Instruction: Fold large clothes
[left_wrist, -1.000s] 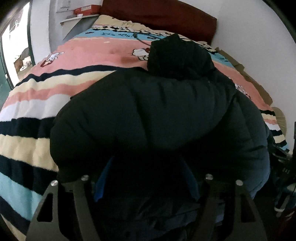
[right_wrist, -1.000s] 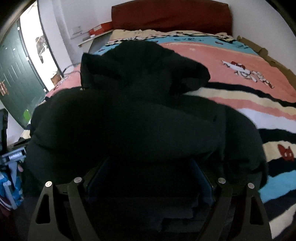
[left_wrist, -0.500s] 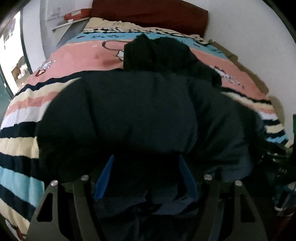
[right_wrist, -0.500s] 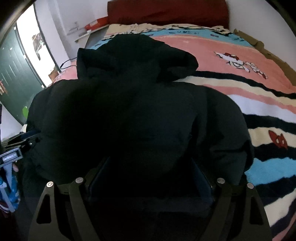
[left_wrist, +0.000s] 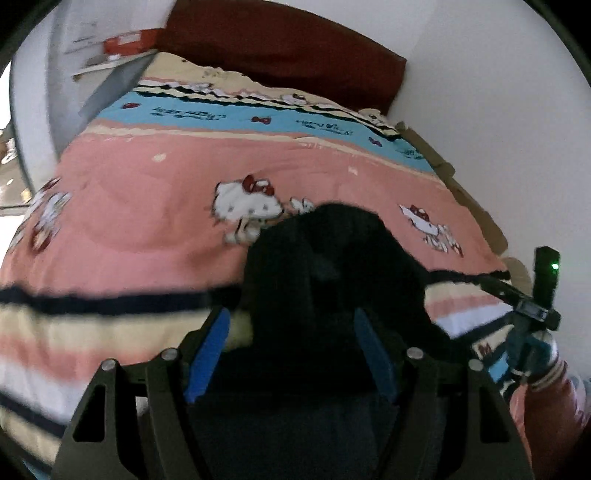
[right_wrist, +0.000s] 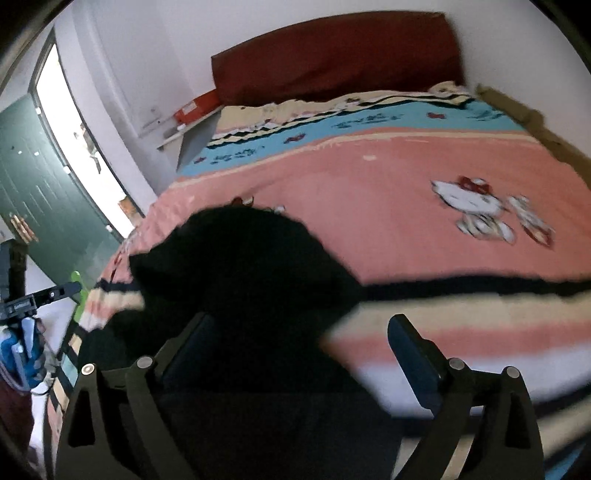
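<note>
Black padded hooded jacket (left_wrist: 332, 280) bunched low on the striped pink cartoon-print blanket (left_wrist: 147, 229) of the bed, hood end toward the dark red headboard (left_wrist: 295, 48). Left gripper (left_wrist: 291, 350) spread, dark fabric filling the gap between its blue pads; pinching or merely straddling, cannot tell. Right gripper (right_wrist: 306, 354) spread wide, having just been opening; jacket against one pad only, bare blanket by the other. Risks from here: puffy filling springing back and undoing the fold; slick bulk sliding off-centre; one-sided hold dragging the bundle askew.
</note>
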